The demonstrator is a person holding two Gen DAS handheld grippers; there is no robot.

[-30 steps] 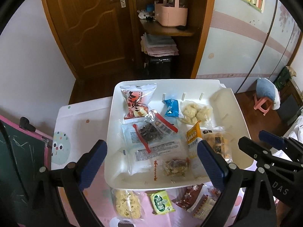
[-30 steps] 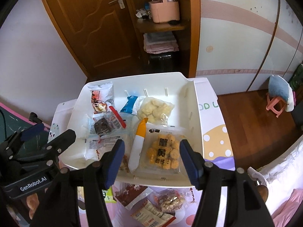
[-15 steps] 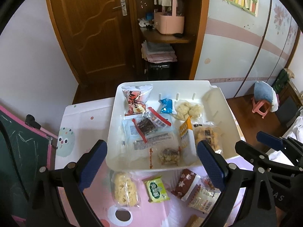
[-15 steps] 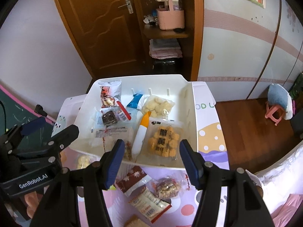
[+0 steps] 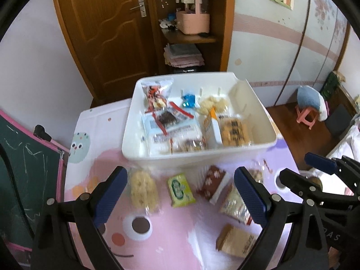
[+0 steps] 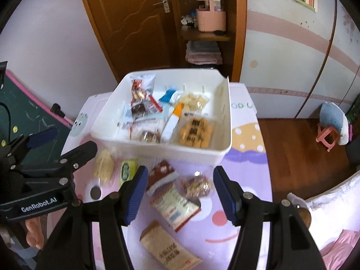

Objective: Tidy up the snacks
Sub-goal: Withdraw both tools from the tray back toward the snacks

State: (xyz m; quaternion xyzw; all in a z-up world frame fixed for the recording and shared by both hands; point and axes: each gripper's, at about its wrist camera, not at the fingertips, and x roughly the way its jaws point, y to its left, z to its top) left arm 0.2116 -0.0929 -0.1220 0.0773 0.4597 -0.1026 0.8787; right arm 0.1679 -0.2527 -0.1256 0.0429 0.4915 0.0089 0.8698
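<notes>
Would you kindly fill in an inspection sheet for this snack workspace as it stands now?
Surface: pink cartoon-print table, partly covered.
Job's things: white bin holds several snack packs. Loose on the table in front of it: green packet, brown packet, pale puffed-snack bag, kraft-paper packet, and two more bags.
Clutter: nothing seen.
Grippers: left gripper open, empty, above the loose packs; right gripper open, empty.
Cables: nothing seen.
Surroundings: wooden door, shelf with pink basket, chalkboard, pink stool.
</notes>
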